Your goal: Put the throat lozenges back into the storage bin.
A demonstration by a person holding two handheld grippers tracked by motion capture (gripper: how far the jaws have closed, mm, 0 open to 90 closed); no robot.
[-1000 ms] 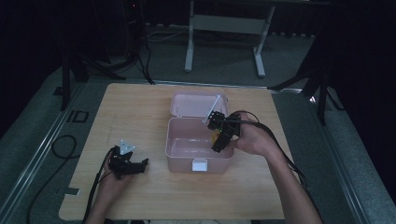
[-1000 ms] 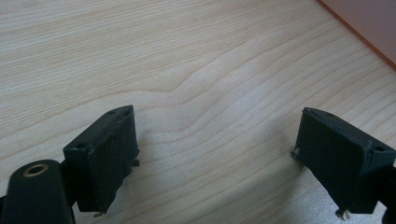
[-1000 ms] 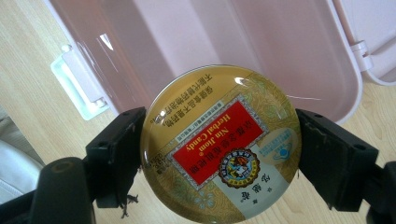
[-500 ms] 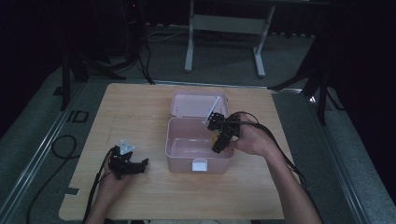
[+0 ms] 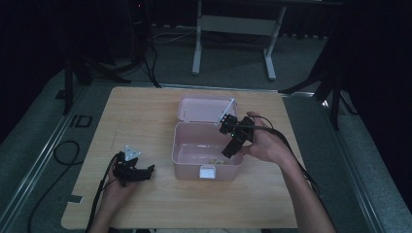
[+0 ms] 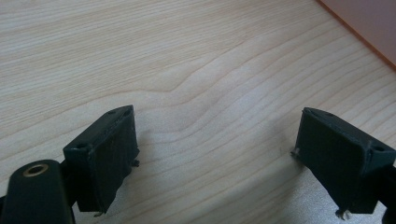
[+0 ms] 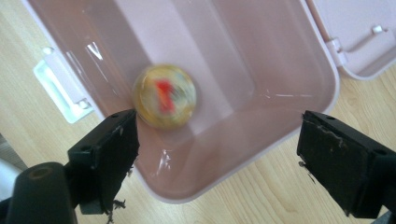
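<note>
1. Hovering over the right part of the open pink box (image 5: 204, 145), the right gripper (image 5: 232, 141) is pointing down into it with its jaws spread wide and holding nothing

2. Lying inside the box, the small round yellowish item with a red mark (image 7: 164, 102) is appearing blurred in the right gripper view, near the front wall that is carrying the white latch (image 5: 207, 171); whether it is rolling or resting cannot be told

3. Standing open behind the box, the pink lid (image 5: 204, 108) is lying back on the wooden table (image 5: 145, 116), toward the far side

4. Resting low over the table near its left front part, the left gripper (image 5: 141, 171) is keeping its jaws spread with bare wood between them, well apart from the box

5. Judging progress: the item is sitting in the box, so the placing step is looking done

6. Remaining, as a judgement: drawing the right gripper clear, then swinging the lid forward and pressing the latch shut
</note>
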